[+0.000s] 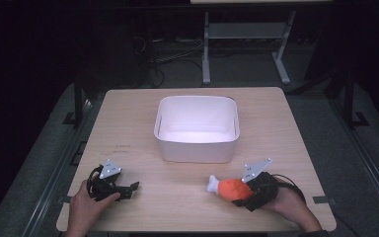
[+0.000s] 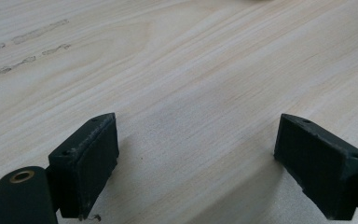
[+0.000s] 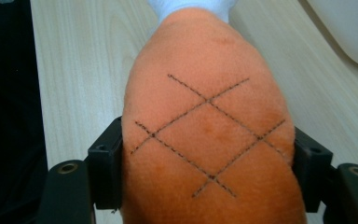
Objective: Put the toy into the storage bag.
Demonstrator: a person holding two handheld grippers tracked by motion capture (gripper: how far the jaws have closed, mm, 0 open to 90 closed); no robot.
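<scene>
An orange plush drumstick (image 1: 231, 187) with a white bone end lies near the table's front right. My right gripper (image 1: 241, 193) is shut on its fat orange end. In the right gripper view the toy (image 3: 205, 107) bulges between the two black pads (image 3: 103, 163), which press into its sides, and its white tip points away. My left gripper (image 1: 131, 189) rests on the table at the front left, held by a hand. Its jaws stand wide apart in the left gripper view (image 2: 200, 158) with only bare wood between them.
A white plastic bin (image 1: 195, 150) stands at the table's middle, behind both grippers, and its corner shows in the right gripper view (image 3: 349, 32). The light wooden table (image 1: 128, 123) has faint marks at its left. Dark floor, cables and a stand lie beyond.
</scene>
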